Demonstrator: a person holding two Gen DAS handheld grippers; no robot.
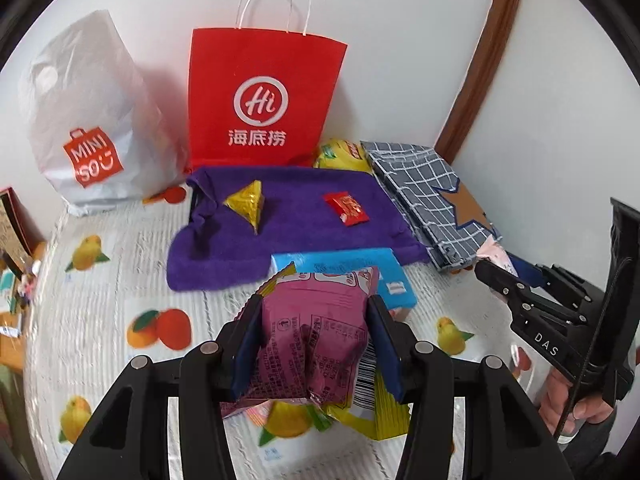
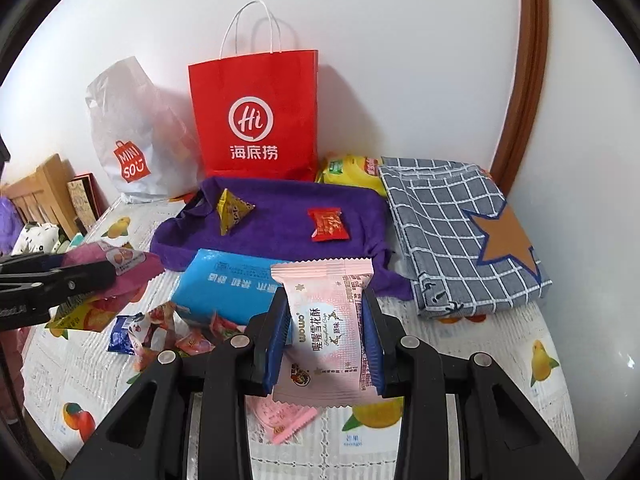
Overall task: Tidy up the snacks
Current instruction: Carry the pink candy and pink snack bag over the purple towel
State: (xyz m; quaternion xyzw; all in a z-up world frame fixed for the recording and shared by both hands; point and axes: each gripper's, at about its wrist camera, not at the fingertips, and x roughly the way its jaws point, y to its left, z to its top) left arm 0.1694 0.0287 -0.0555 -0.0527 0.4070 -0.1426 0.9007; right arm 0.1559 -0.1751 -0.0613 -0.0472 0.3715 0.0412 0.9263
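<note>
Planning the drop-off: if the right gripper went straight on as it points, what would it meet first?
Probably the purple towel, near its red candy wrapper; the right gripper holds a pink snack packet above the blue pack. Depth is unclear.

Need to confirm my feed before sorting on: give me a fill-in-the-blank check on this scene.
1. The left gripper is shut on a ____ snack packet.
2. The right gripper is shut on a ____ snack packet.
3. The yellow pyramid packet and red candy lie on the ____ towel.

Missing words: magenta; pink; purple
</note>
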